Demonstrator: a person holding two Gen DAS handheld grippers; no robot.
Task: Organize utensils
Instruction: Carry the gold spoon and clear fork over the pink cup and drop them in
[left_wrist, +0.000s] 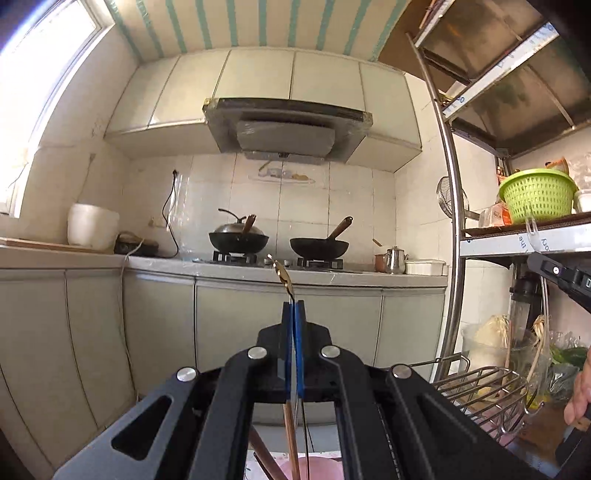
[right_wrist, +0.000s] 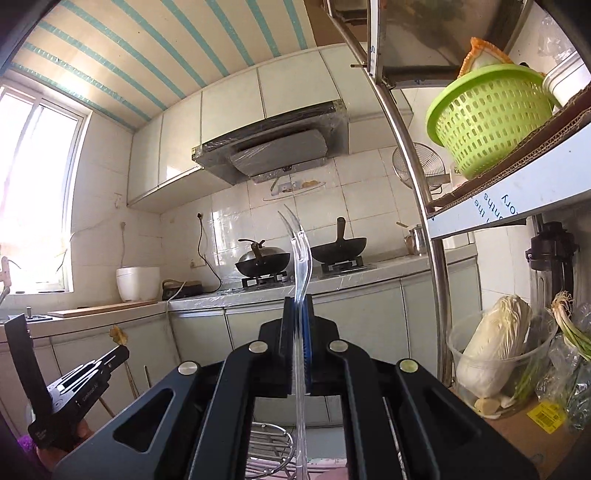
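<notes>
Left gripper (left_wrist: 294, 308) was closed on a slim gold-coloured utensil (left_wrist: 282, 274), its decorated end projecting past the blue pads toward the stove and its stem running back between the jaws; which kind of utensil could not be told. Right gripper (right_wrist: 297, 308) was clamped on a clear plastic fork (right_wrist: 298, 243), tines up and forward, handle trailing down behind the pads. Judgement: both pieces were light and stiff; the fork looked smooth and likely slippery and brittle, so a mid-handle hold seemed safest, while the thin metal stem could pivot if pinched near one end. Each gripper pointed roughly level into the kitchen, well clear of the counter. Below and just beside the left gripper stood a wire rack (left_wrist: 480, 387); whether it held utensils could not be seen, and a pink container under the jaws showed brown stick-like pieces, possibly chopsticks. On the steel shelving to the right, a clear plastic tub (right_wrist: 491, 369) held a napa cabbage (right_wrist: 495, 343), with scallions (right_wrist: 572, 332) beside it; a green colander (right_wrist: 487, 125) sat tilted on the shelf above, contents hidden. Farther off, two woks (left_wrist: 319, 247) sat on the gas stove, the left one lidded, and a white rice cooker (left_wrist: 92, 225) on the counter near the window.
</notes>
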